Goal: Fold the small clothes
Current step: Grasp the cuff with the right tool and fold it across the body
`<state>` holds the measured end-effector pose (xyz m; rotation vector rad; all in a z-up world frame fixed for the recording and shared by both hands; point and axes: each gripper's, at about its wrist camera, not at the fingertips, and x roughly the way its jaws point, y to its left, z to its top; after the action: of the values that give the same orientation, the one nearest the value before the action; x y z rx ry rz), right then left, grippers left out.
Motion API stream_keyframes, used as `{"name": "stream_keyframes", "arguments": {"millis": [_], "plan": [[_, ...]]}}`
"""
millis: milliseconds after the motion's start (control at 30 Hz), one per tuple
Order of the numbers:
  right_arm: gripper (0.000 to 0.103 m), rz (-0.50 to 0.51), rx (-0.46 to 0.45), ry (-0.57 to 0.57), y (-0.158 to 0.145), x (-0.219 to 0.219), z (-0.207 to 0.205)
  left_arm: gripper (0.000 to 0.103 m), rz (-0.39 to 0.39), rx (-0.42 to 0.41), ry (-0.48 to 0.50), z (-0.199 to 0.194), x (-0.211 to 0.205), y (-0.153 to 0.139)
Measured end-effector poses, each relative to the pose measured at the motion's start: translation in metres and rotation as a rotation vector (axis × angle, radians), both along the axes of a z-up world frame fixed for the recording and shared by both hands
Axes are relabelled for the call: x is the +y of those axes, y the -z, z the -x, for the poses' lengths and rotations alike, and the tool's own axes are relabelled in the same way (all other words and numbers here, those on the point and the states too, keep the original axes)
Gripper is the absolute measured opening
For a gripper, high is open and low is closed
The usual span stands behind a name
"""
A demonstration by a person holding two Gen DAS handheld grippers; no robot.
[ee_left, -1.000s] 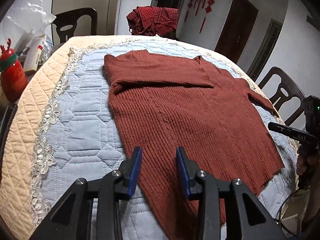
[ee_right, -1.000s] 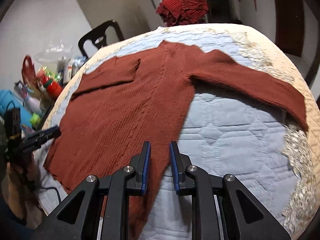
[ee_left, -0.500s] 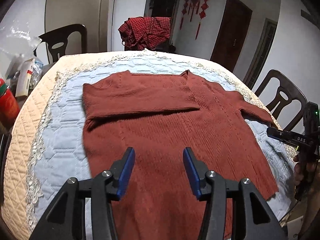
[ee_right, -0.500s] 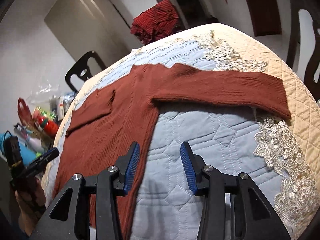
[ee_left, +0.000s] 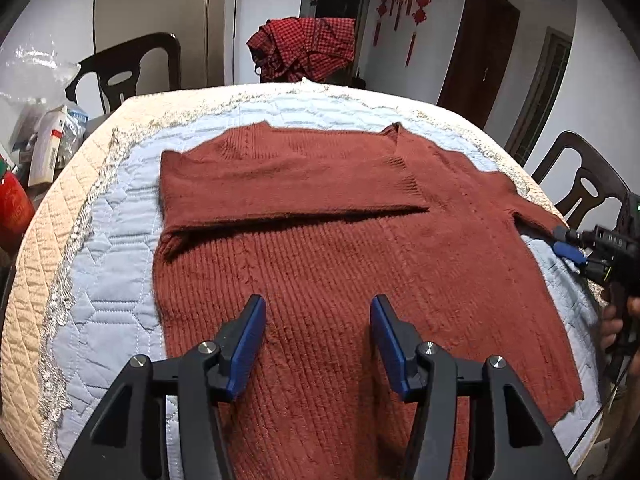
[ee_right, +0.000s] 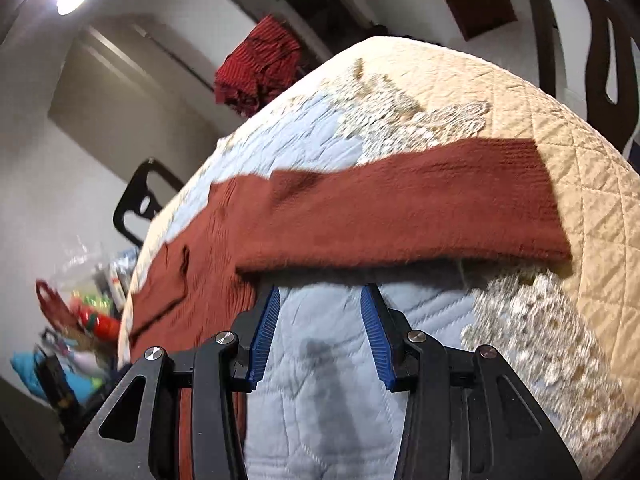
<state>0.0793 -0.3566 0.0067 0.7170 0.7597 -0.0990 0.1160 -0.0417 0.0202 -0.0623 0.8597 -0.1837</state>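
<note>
1. I saw the red sweater (ee_left: 352,264) lying flat on the quilt (ee_left: 100,300), which covered the table.
2. One sleeve (ee_left: 288,184) was folded across the chest of the sweater.
3. The other sleeve (ee_right: 420,216) lay stretched out straight to the side, and its cuff reached the tan edge of the quilt.
4. My left claw (ee_left: 318,340) hung over the lower part of the sweater. Its jaws had just been opening, and they stood apart with nothing gripped between them.
5. My right claw (ee_right: 318,332) was over bare blue quilt, just beside the stretched sleeve. Its jaws had opened too, and nothing was between them but the quilt below.
6. From the left camera I could see the right claw at the far right, near the sleeve, with a hand (ee_left: 616,324) holding it.
7. A red checked cloth (ee_left: 304,48) hung over a chair past the table.
8. Some bottles and bags (ee_left: 44,136) sat off the left side of the table.
</note>
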Motion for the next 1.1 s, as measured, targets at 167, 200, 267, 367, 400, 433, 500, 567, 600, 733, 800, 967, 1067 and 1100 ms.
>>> {"name": "stream_keyframes", "arguments": {"millis": [167,200,267,367,400,433,500,567,600,733,800,967,1067,1100], "plan": [[0.043,-0.024,-0.025,0.110,-0.004,-0.016,-0.002,0.059,0.005,0.019,-0.002,-0.001,0.002,0.009],[0.043,-0.027,-0.031,0.127,-0.005,-0.019,-0.003,0.060,0.005,0.017,-0.001,0.000,0.001,0.010],[0.043,-0.036,-0.044,0.159,-0.005,-0.026,-0.003,0.063,0.008,0.013,0.005,0.000,0.001,0.010],[0.039,-0.048,-0.054,0.198,-0.006,-0.036,-0.008,0.066,0.009,0.013,0.011,0.000,0.000,0.012],[0.031,-0.030,-0.057,0.205,-0.008,-0.038,-0.010,0.067,0.011,0.012,0.013,0.000,0.000,0.012],[0.012,-0.014,-0.057,0.206,-0.011,-0.039,-0.013,0.067,0.015,0.011,0.016,0.000,0.000,0.012],[0.007,0.024,-0.063,0.201,-0.020,-0.038,-0.020,0.068,0.023,0.011,0.017,0.000,0.001,0.013],[0.006,0.056,-0.085,0.179,-0.034,-0.033,-0.029,0.068,0.030,0.010,0.018,0.000,0.001,0.012],[0.006,0.071,-0.099,0.163,-0.041,-0.029,-0.033,0.068,0.034,0.009,0.018,0.000,0.002,0.012],[0.006,0.147,-0.163,0.044,-0.074,0.008,-0.058,0.068,0.049,0.009,0.018,0.001,0.003,0.012],[0.006,0.176,-0.184,-0.048,-0.085,0.037,-0.074,0.069,0.057,0.009,0.019,0.001,0.004,0.012],[0.006,0.221,-0.171,-0.286,-0.081,0.115,-0.111,0.069,0.071,0.008,0.019,0.001,0.006,0.012],[0.006,0.218,-0.090,-0.454,-0.049,0.158,-0.127,0.069,0.075,0.009,0.021,0.001,0.007,0.012],[0.006,0.214,-0.046,-0.502,-0.036,0.168,-0.132,0.069,0.074,0.009,0.022,0.002,0.008,0.011]]}}
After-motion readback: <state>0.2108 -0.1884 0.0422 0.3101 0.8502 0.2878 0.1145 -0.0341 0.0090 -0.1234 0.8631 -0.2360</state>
